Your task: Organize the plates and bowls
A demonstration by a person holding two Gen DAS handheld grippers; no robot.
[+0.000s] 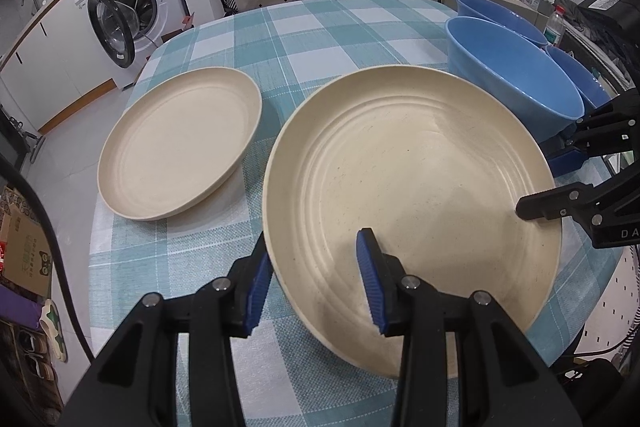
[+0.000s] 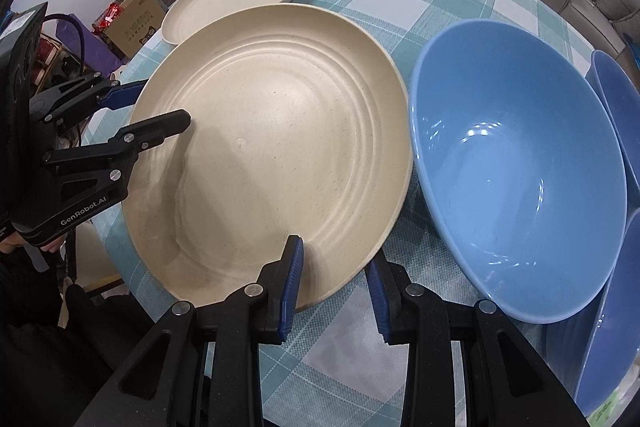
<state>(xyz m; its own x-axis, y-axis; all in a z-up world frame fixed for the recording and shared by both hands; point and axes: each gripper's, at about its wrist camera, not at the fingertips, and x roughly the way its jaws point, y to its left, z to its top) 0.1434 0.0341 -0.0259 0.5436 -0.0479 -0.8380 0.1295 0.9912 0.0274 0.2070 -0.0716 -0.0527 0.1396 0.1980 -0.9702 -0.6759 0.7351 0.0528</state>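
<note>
Both grippers are straddling the big plate's [image 1: 412,195] rim w/ jaws spread, not clamping yet: left gripper [image 1: 316,279] at one edge, right gripper [image 2: 332,287] opposite, prob. for a level lift. Small plate [image 1: 180,143] is waiting beside; bowls [image 2: 520,171] are grouped on the other side.

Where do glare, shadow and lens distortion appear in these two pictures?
Right wrist view: white glare spots inside the blue bowl; the left claw shadows the large plate. Left wrist view: fisheye bends the table edge, corners go black.
</note>
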